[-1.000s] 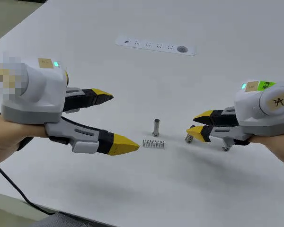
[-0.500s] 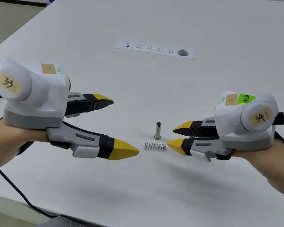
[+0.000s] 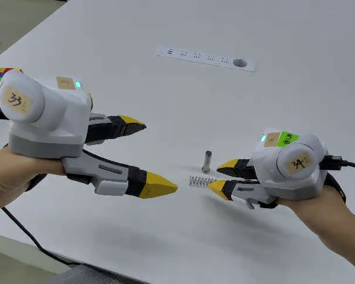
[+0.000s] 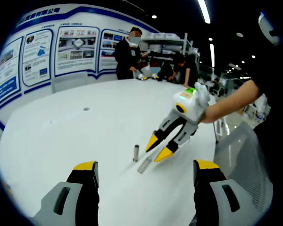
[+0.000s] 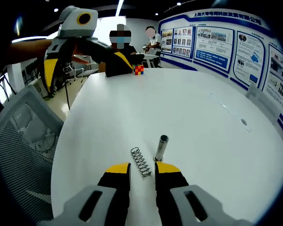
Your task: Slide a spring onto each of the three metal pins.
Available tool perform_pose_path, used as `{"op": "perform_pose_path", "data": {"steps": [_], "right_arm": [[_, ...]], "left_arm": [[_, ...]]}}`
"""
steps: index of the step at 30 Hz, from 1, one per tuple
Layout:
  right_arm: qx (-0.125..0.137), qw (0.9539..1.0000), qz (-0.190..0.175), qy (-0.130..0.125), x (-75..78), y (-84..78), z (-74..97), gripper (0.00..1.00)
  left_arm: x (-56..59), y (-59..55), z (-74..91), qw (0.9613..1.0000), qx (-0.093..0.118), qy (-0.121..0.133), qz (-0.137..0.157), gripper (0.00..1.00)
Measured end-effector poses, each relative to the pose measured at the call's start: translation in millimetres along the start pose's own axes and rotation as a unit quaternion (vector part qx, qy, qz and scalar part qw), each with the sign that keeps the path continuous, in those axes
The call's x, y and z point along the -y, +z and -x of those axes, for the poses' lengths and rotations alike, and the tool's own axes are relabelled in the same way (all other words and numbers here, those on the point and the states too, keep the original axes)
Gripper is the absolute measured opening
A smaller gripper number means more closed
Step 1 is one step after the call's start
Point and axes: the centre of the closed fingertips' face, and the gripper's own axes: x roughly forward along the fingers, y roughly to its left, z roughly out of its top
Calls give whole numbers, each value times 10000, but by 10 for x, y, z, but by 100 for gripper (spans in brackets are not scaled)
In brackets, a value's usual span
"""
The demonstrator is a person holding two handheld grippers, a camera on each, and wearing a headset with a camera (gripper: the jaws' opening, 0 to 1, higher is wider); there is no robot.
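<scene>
Silver spring (image 3: 198,181) lies flat on the table (image 3: 296,100), beside the standing pin (image 3: 207,161). My right gripper (image 3: 215,177), open a little, points at it. My left gripper (image 3: 160,156) is wide open.

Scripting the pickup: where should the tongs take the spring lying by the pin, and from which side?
Probably across the coils of the spring, near the end facing the right tongs, coming low from that side: it lies flat, and the upright pin stands close beside it.

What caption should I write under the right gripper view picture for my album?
Right gripper, jaws apart, poised at a spring lying beside an upright metal pin.
</scene>
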Motion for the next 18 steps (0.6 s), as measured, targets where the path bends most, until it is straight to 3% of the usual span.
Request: {"op": "perform_pose_path", "data": {"steps": [10, 18], "right_arm": [[-171, 9998, -74, 71, -2, -93, -178, 20], [-339, 9993, -3, 126, -8, -179, -200, 19]], "left_arm": [[-25, -46, 15, 10000, -88, -15, 25, 84], [-34, -51, 5, 9999, -127, 5, 7, 84]]}}
